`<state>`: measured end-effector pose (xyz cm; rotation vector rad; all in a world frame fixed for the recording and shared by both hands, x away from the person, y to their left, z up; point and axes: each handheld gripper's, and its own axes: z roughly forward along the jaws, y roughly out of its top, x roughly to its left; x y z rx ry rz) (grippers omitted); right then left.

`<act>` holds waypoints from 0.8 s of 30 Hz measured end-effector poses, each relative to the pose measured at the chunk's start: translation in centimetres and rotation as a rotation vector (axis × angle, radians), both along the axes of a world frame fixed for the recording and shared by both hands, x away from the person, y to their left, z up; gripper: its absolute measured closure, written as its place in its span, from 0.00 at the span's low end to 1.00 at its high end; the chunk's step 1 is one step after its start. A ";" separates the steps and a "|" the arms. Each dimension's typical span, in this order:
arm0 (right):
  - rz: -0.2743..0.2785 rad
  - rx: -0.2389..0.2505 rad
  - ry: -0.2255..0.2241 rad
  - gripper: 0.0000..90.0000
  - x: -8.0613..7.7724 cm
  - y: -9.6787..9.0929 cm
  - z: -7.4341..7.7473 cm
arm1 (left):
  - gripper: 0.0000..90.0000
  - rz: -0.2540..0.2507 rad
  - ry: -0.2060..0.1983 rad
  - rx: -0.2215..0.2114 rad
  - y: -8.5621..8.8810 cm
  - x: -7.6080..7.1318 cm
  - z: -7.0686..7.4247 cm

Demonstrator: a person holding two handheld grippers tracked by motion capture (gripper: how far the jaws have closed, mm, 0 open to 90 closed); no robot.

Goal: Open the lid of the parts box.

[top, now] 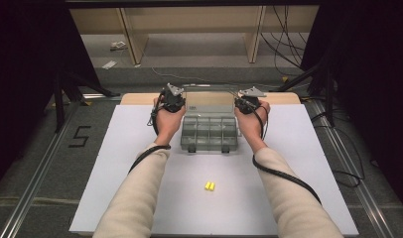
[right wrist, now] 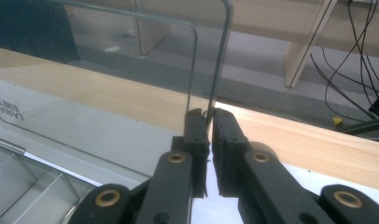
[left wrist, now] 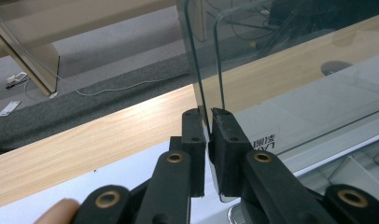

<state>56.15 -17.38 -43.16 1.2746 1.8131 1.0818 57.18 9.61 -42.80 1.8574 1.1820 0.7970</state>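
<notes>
Nearest the camera, two sleeved forearms reach up the bench [top: 140, 198]. A small yellow piece [top: 209, 186] lies between them, well short of the box [top: 209, 135]. That clear, compartmented box sits at mid-bench with its lid [top: 209, 100] raised upright behind it. The left gripper [left wrist: 207, 135] is clamped on the lid's left edge, jaws closed on the thin clear plastic. The right gripper [right wrist: 209, 128] pinches the lid's right edge the same way.
</notes>
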 end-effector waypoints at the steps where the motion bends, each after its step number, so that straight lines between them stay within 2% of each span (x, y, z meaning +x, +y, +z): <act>1: 0.000 0.000 0.002 0.95 0.0 0.0 0.0 | 0.93 0.000 0.001 0.003 0.0 0.0 0.0; 14: 0.002 -0.004 0.034 0.95 0.1 0.0 -1.0 | 0.93 0.003 0.033 0.013 -0.1 0.3 -0.9; 18: 0.003 -0.001 0.037 0.95 0.2 0.0 -1.2 | 0.93 0.004 0.052 -0.004 -0.1 0.4 -1.1; 24: 0.007 -0.009 0.044 0.95 0.2 -0.1 -1.5 | 0.93 0.006 0.063 0.001 -0.1 0.5 -1.5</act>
